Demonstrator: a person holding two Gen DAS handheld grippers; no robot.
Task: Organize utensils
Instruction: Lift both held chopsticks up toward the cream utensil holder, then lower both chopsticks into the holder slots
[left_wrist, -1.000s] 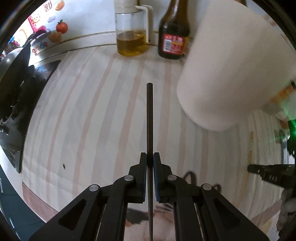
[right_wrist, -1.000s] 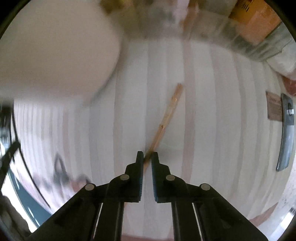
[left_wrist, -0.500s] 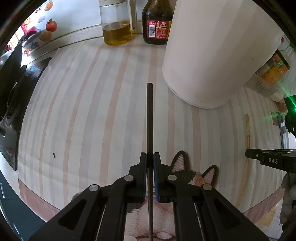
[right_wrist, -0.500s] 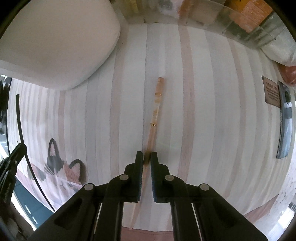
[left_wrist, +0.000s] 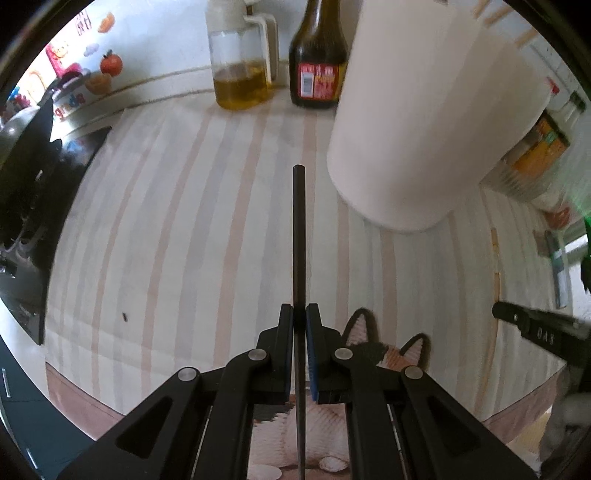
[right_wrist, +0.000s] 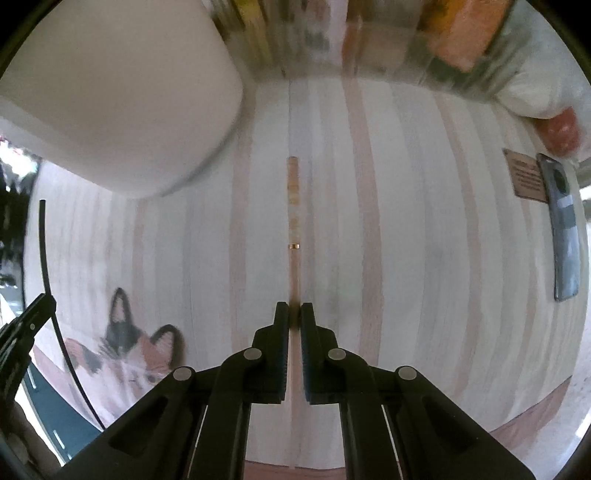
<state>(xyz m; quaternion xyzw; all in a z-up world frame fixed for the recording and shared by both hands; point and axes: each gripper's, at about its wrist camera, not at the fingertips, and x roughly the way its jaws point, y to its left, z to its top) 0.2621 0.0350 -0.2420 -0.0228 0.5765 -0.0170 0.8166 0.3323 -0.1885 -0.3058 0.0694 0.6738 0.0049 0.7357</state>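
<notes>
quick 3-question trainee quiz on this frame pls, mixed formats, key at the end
1. True or false: the left gripper is shut on a black chopstick.
2. Multiple choice: what does the right gripper hold? A) a spoon B) a light wooden chopstick C) nothing
3. Short answer: which two bottles stand behind the striped mat in the left wrist view?

Key:
1. True; the fingers clamp the stick near its middle.
2. B
3. A clear oil bottle and a dark sauce bottle, beside the tall white container.
</notes>
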